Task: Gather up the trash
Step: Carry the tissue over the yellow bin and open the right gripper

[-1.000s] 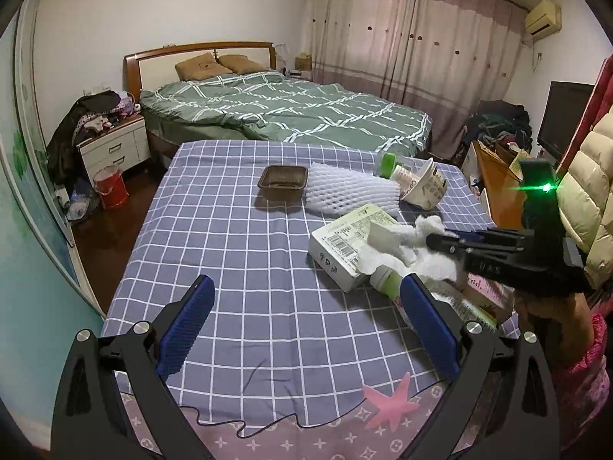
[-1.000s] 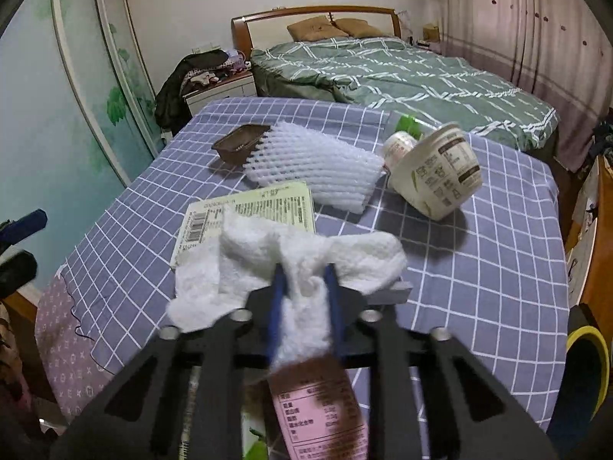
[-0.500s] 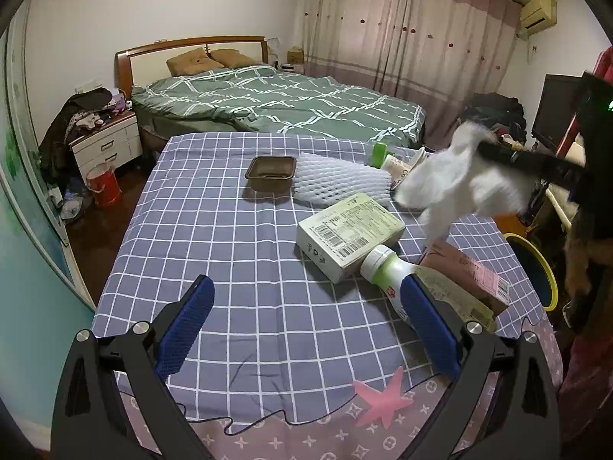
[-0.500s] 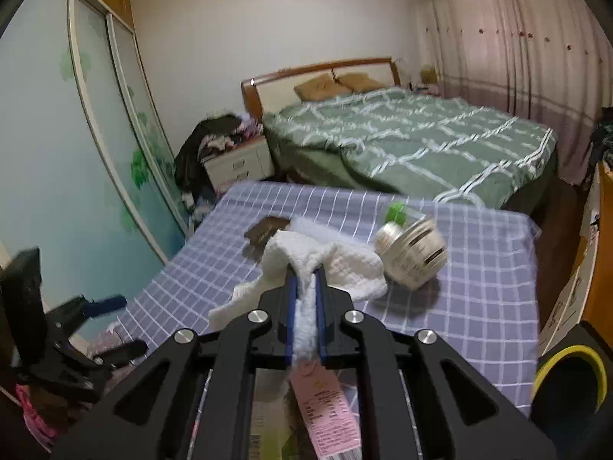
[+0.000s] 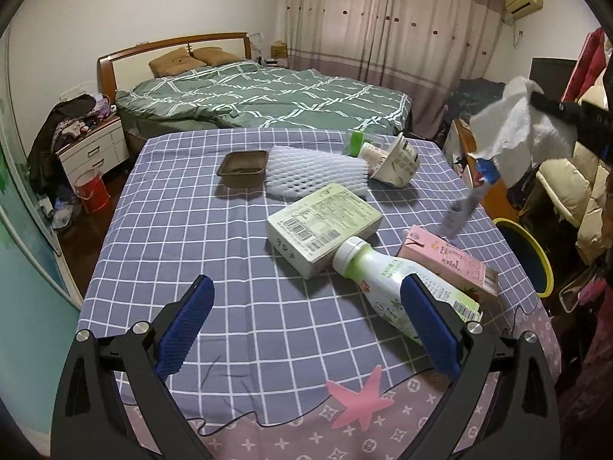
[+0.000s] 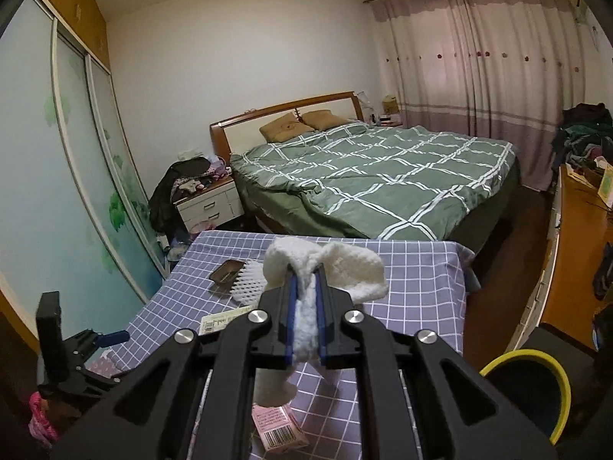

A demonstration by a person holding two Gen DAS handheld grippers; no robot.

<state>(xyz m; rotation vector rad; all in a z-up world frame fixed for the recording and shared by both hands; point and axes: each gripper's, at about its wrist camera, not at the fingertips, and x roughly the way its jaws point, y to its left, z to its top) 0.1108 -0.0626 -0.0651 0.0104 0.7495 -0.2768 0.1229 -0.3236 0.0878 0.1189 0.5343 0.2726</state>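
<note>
Paper towel (image 6: 306, 314), crumpled and white, sat clamped between my right gripper (image 6: 305, 287) pads above the checked tablecloth (image 5: 199, 230), while my left gripper (image 5: 306, 306) gaped wide, holding nothing.

The right claw (image 6: 305, 287) was clamped tight on a white tissue (image 6: 306, 322), its blue pads nearly together with only the paper between them. It was raised well above the counter (image 5: 230, 268), pointing slightly downward. The left claw (image 5: 306, 324) stood wide open and empty, its blue pads (image 5: 184, 327) far apart, angled down low over the near edge of the counter.
</note>
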